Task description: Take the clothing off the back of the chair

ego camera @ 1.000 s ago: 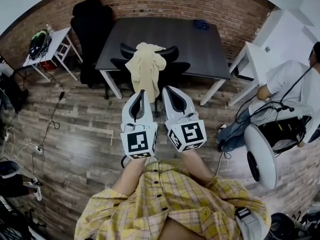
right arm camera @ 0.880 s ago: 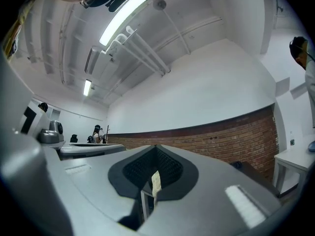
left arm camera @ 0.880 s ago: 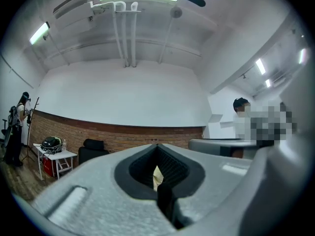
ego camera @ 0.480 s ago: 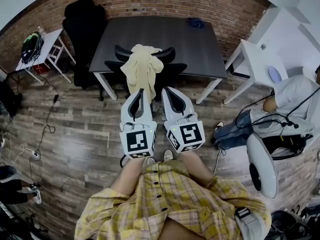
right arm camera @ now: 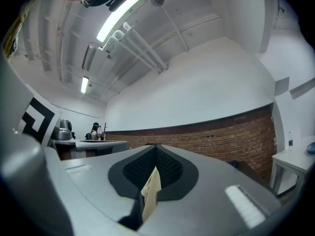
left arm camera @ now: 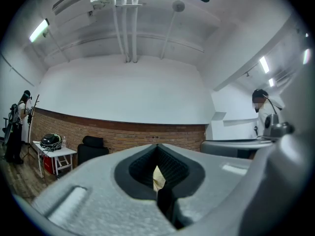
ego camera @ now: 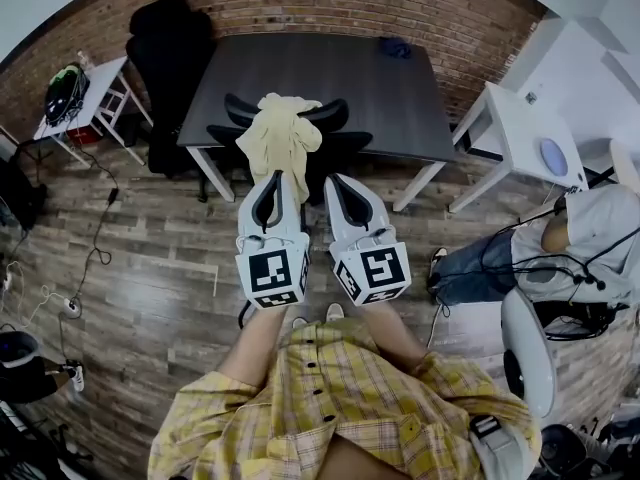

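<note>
Cream clothing (ego camera: 283, 140) hangs untouched over the back of the black chair (ego camera: 335, 113), and the left gripper (ego camera: 277, 176) and right gripper (ego camera: 334, 179) hover just short of that chair, jaws pressed together on nothing, so I reckon the whole removal is yet to do.

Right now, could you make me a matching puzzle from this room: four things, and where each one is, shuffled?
Things:
1 cream garment
2 small blue item
3 helmet
4 black office chair

Places:
A on the left white table
B over a chair back
C against the brick wall
D on the dark table's far corner

Pairs: 1-B, 2-D, 3-A, 4-C
</note>
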`<action>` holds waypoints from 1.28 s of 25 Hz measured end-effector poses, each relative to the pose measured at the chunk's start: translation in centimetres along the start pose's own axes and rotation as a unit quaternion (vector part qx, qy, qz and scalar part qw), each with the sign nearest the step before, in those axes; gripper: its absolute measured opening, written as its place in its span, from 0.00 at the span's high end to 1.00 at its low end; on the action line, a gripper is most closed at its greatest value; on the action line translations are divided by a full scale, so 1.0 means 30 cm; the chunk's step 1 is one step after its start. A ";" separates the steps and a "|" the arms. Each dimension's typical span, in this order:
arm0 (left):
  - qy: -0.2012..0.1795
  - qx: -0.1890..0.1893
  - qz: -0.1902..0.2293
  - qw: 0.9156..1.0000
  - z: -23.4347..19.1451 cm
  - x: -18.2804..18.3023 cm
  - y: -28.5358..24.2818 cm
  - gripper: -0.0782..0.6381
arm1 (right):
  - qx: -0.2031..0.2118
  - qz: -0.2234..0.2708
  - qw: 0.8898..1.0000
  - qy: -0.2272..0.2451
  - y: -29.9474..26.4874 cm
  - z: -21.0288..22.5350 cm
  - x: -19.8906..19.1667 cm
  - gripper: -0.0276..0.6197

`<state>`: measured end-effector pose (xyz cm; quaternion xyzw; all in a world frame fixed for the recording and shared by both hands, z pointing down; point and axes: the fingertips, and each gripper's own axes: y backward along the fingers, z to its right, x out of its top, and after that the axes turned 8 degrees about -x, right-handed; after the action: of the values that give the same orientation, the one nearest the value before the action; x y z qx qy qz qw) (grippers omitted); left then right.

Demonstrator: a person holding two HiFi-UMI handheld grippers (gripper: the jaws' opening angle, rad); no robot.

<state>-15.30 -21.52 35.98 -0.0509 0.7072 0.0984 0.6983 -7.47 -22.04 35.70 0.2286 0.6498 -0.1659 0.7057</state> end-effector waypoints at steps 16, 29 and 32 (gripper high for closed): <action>0.000 -0.001 -0.024 1.000 -0.052 -0.029 -0.172 0.81 | 0.009 0.006 1.000 0.000 -0.052 0.067 -0.010 0.95; -0.007 -0.006 -0.036 0.999 -0.077 -0.041 -0.301 0.73 | 0.007 0.006 1.000 -0.002 -0.103 0.112 -0.033 0.95; -0.006 -0.008 -0.042 0.999 -0.082 -0.053 -0.320 0.70 | 0.007 0.005 1.000 -0.002 -0.105 0.115 -0.039 0.95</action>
<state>-15.67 -31.51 36.91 -0.0853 0.6996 0.0754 0.7054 -6.36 -26.63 36.71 0.2361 0.6458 -0.1674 0.7065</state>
